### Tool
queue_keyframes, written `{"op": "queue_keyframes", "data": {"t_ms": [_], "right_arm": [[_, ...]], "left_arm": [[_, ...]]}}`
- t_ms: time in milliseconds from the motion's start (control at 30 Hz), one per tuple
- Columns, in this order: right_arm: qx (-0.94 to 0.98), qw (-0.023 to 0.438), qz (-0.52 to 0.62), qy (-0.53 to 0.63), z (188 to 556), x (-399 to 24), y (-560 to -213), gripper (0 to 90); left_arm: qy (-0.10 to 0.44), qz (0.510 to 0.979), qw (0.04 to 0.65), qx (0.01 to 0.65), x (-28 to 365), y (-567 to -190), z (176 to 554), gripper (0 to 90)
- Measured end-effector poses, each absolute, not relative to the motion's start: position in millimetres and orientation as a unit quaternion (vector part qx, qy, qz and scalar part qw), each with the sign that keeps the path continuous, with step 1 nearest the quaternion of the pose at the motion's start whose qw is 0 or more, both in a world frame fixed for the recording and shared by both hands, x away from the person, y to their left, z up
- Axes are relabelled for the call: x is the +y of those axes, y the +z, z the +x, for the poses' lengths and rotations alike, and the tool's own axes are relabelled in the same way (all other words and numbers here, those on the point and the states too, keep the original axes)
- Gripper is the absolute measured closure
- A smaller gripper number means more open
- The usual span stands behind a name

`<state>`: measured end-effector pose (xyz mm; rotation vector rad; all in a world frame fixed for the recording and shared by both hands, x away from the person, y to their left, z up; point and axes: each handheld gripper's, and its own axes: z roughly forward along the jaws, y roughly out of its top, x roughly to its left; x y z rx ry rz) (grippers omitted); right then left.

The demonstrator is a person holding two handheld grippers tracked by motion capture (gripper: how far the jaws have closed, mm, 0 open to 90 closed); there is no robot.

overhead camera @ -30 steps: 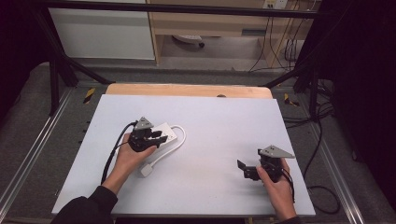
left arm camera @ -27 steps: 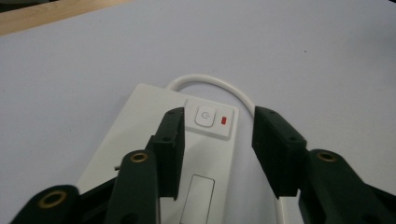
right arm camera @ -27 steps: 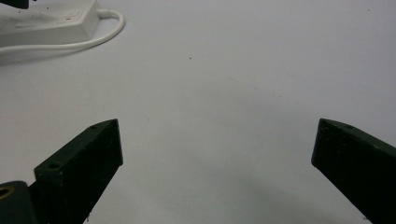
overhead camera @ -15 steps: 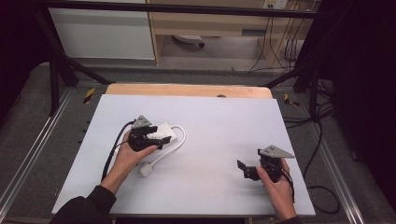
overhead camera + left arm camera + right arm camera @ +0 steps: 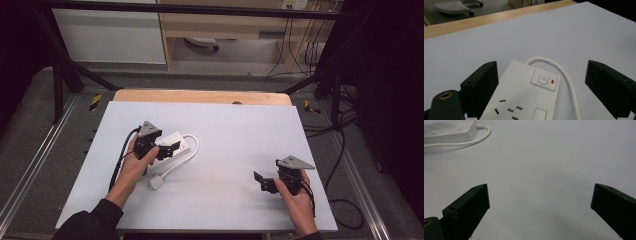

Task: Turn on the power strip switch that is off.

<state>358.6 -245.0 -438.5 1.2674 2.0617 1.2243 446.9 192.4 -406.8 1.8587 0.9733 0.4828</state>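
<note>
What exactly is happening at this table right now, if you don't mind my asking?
A person works a white plastic power strip on the pale grey table with two handheld grippers. The left gripper has just been opening its jaws; the strip lies between them, with a gap on the right side. The right gripper rests open over bare table, apart from the strip.

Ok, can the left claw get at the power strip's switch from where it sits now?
Probably yes: the left claw stands open astride the power strip, and the switch lies uncovered just ahead, nothing between.
</note>
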Motion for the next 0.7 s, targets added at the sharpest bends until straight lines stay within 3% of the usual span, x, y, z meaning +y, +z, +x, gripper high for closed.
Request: {"op": "queue_keyframes", "data": {"t_ms": [167, 700], "right_arm": [[0.742, 0.213, 0.457, 0.441, 359, -245, -438, 2.3], [0.740, 0.212, 0.459, 0.444, 359, -245, -438, 2.3]], "left_arm": [[0.207, 0.754, 0.482, 0.396, 195, -402, 443, 5.2], [0.217, 0.734, 0.514, 0.387, 199, -389, 436, 5.8]]}}
